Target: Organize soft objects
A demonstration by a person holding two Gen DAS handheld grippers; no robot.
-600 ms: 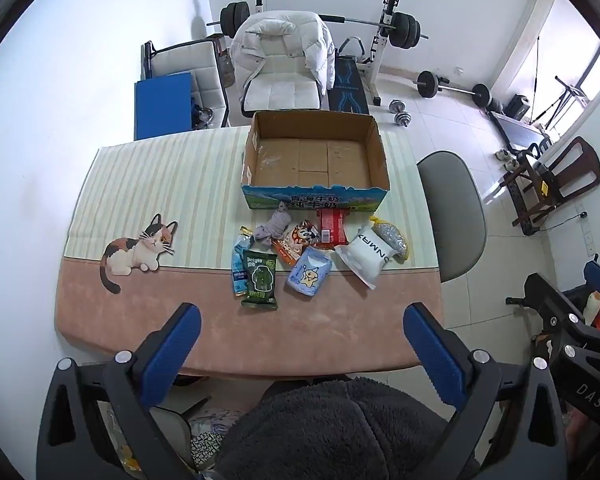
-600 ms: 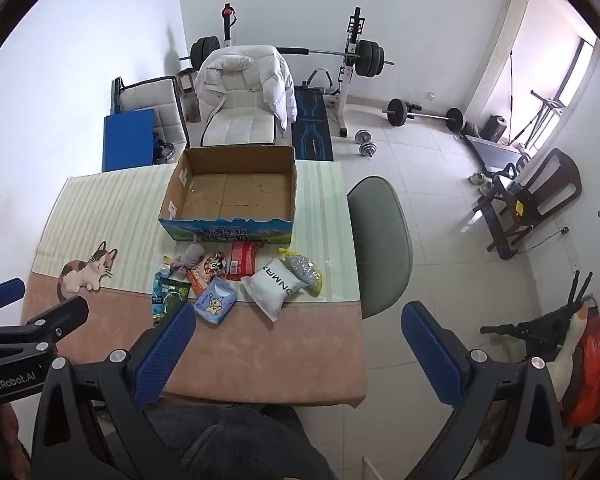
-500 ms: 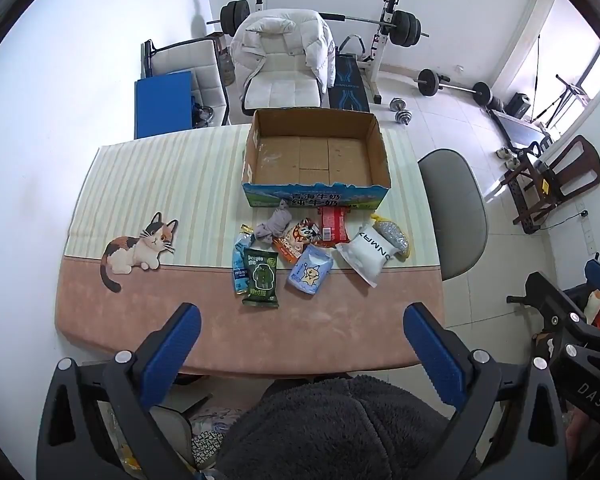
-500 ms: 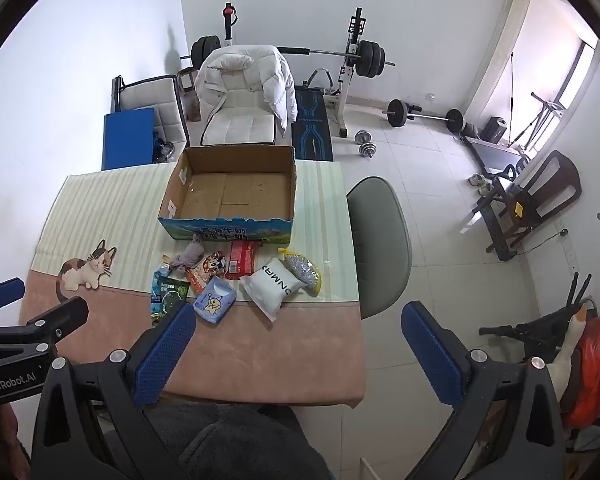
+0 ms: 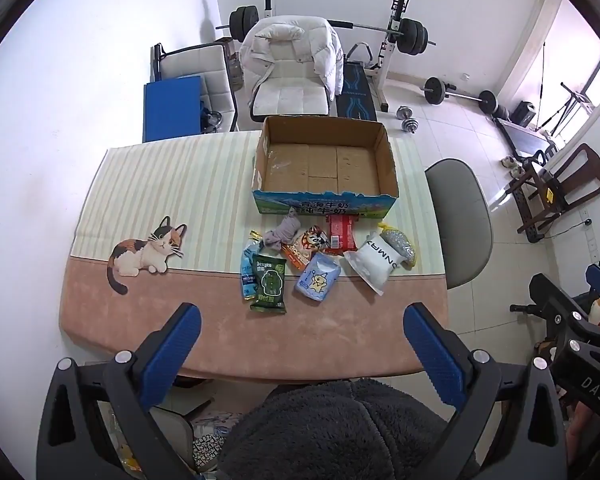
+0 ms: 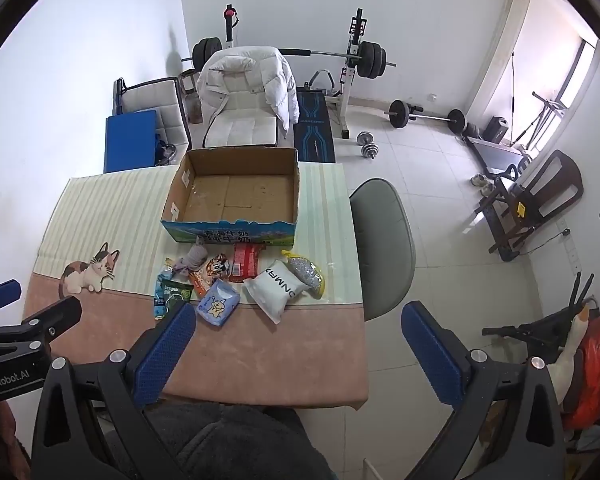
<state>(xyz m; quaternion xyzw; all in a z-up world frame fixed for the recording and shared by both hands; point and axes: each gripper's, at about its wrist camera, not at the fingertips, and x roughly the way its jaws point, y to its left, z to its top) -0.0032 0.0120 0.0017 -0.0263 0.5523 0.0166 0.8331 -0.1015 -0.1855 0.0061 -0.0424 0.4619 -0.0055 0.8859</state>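
Observation:
An open cardboard box [image 5: 324, 164] [image 6: 236, 196] stands empty on the table. In front of it lie several soft packets: a green pouch [image 5: 269, 282], a blue tissue pack [image 5: 318, 276] [image 6: 218, 302], a white bag [image 5: 374, 262] [image 6: 276, 286], a red packet [image 5: 342, 232], a grey cloth [image 5: 282, 232] and a yellow mesh bag [image 5: 398, 240]. My left gripper [image 5: 300, 344] is open and empty, high above the near table edge. My right gripper [image 6: 296, 340] is open and empty, above the table's near right part.
The table [image 5: 140, 304] has a striped and pink cloth with a cat print [image 5: 146, 250]. A grey chair [image 5: 460, 216] stands at its right side. A white-jacketed chair [image 5: 288, 72], weights and a wooden chair [image 5: 560, 188] are beyond.
Both views have shifted very slightly; the grippers stay open and the items on the table have not moved.

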